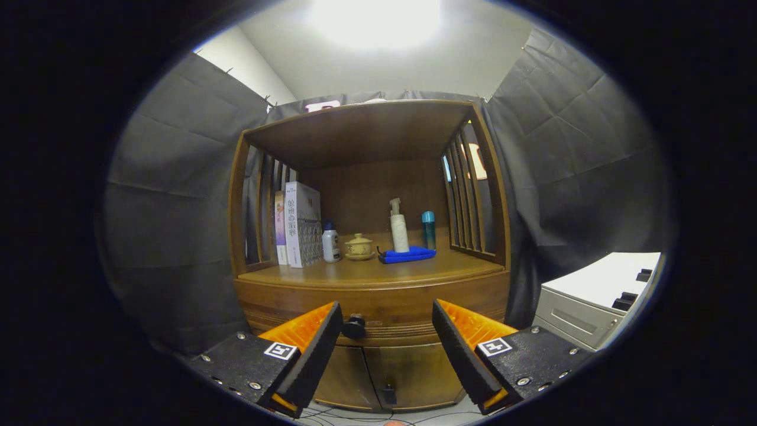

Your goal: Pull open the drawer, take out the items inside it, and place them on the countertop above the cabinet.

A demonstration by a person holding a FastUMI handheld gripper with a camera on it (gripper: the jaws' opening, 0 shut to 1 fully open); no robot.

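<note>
A wooden cabinet (372, 296) stands ahead with a shut drawer front (390, 307) below its countertop (366, 269). A dark round drawer knob (354, 326) sits just inside my left finger. My gripper (387, 325) is open, fingers spread wide, a short way in front of the drawer, with nothing between them. On the countertop stand books (298, 223), a small white bottle (330, 242), a tan lidded cup (359, 247), a white pump bottle (399, 228) on a folded blue cloth (408, 254), and a teal bottle (429, 229). The drawer's inside is hidden.
Two lower cabinet doors (384, 370) sit under the drawer. A white unit with dark handles (591, 296) stands to the right. Slatted wooden sides and a wooden top enclose the countertop. Cables lie on the floor below.
</note>
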